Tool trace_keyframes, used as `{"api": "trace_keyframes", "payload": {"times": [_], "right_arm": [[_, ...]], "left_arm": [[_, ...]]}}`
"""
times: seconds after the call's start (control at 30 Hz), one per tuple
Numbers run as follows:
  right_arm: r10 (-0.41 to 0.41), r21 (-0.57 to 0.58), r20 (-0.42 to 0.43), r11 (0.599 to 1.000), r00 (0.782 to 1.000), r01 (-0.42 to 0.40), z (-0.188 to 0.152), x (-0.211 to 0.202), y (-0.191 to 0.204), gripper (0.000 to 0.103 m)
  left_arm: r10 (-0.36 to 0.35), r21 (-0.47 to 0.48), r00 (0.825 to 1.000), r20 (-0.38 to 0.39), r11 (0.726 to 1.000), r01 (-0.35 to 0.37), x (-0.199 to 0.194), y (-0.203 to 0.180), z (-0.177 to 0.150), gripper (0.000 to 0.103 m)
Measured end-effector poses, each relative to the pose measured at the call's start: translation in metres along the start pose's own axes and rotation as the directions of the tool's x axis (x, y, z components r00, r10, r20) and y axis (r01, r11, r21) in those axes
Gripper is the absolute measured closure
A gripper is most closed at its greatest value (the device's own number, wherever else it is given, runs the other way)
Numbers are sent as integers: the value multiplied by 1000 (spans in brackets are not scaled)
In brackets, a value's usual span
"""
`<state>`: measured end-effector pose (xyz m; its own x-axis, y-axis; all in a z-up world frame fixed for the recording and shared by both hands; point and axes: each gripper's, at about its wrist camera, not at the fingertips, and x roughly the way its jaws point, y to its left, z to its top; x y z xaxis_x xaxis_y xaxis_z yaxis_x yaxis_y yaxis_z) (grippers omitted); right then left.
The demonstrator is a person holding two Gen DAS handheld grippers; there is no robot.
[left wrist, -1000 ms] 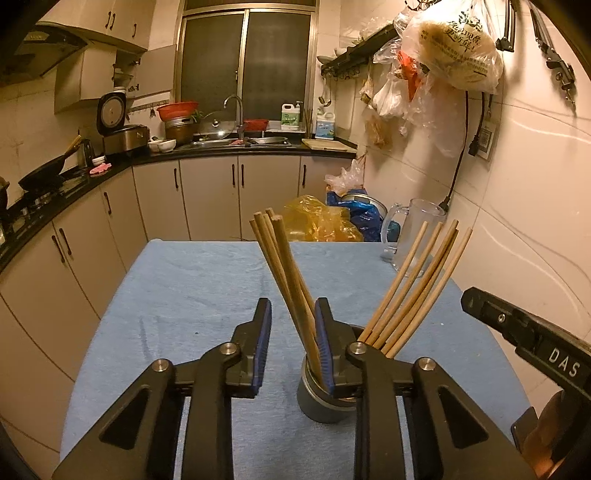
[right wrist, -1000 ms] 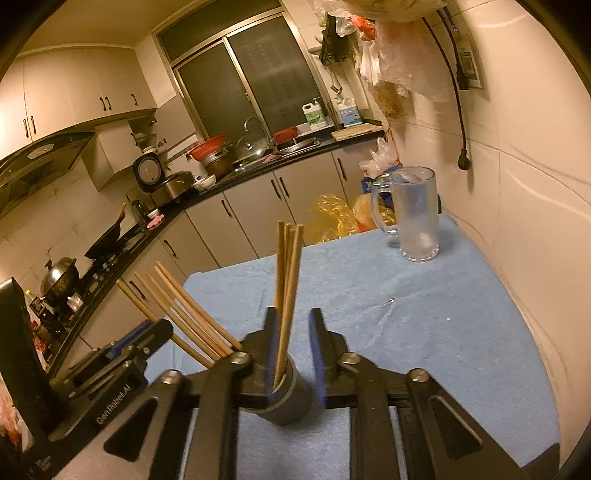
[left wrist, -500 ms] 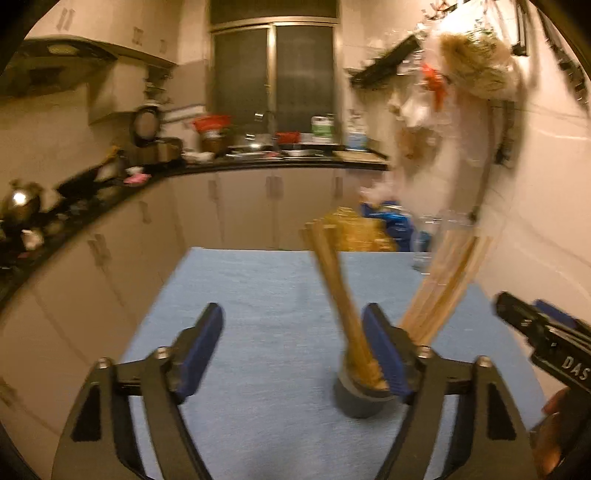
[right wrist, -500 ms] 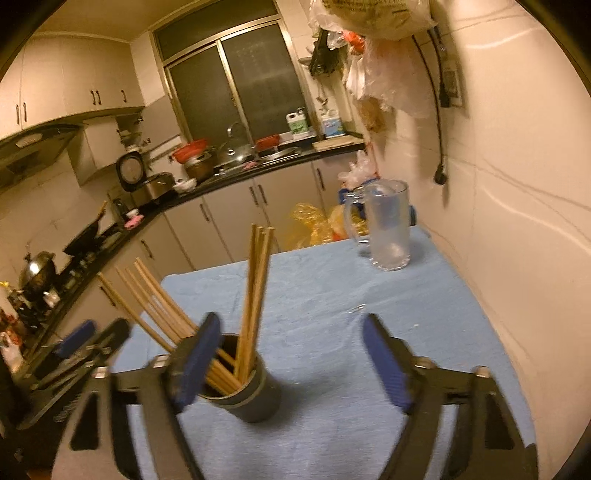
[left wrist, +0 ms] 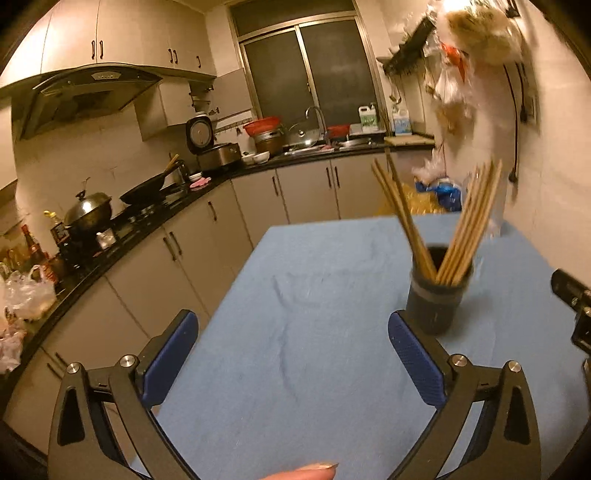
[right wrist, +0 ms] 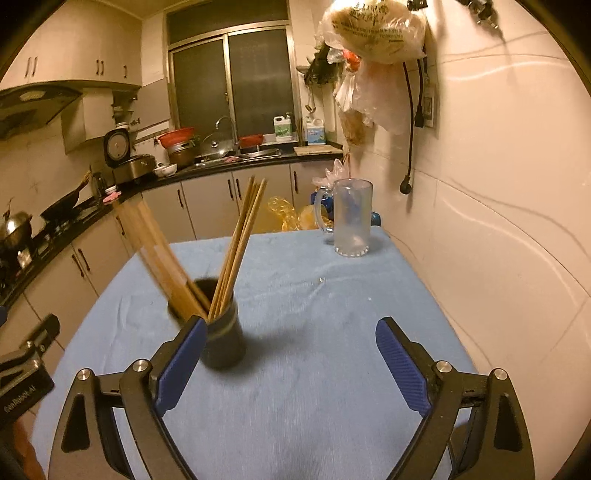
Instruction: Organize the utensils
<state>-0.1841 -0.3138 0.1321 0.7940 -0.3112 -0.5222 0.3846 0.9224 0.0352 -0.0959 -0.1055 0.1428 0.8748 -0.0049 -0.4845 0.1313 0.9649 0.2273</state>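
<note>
Dark cup (left wrist: pixel 437 295) stands upright on the blue cloth (left wrist: pixel 295 332) covering the table, right of centre in the left wrist view, left of centre in the right wrist view. Chopsticks (left wrist: pixel 469 221) stand in it tips down, long axes near vertical, split in two bunches forming a V: one bunch leans left, the other (right wrist: pixel 240 251) leans right. Left-leaning bunch blurred in the right wrist view.

Left gripper (left wrist: pixel 291 343) jaws wide and opening, nothing between the blue pads, only bare cloth; cup sits just beyond the right pad, contact unclear. Right gripper (right wrist: pixel 291 354) jaws wide, opening, empty; its left pad overlaps the cup in view, touching or not cannot tell.

Glass mug (right wrist: pixel 349 218) upright at the far table edge near the wall, well apart from the cup. Plastic bags (right wrist: pixel 373 33) hang on the wall above. Counter with wok (left wrist: pixel 147 188) and sink behind. A fingertip (left wrist: pixel 306 470) shows at the bottom edge.
</note>
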Motion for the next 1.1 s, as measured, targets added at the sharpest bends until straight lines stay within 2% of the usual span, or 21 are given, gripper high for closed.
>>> {"api": "trace_keyframes", "payload": {"times": [0.13,0.2,0.4,0.83,1.1], "right_arm": [[-13,13,-26,1000,1000,13,-28,-15,-1,7],[-16,19,-39,1000,999,17,-43,-22,0,7],[-47,-21,-70,999,996,46,-73,-30,9,7],[-84,-32,-127,996,988,80,-80,-11,13,7],[-93,-52,-123,995,988,87,-81,-7,19,7]], "left_arm": [[-7,17,1000,-8,1000,7,-16,-2,-27,1],[-47,13,999,-26,999,47,-20,-2,-39,1],[-81,-7,994,-71,997,81,-17,-2,-58,1],[-93,-23,989,-119,996,91,2,-1,-71,1],[-98,-30,986,-136,995,95,10,0,-74,1]]}}
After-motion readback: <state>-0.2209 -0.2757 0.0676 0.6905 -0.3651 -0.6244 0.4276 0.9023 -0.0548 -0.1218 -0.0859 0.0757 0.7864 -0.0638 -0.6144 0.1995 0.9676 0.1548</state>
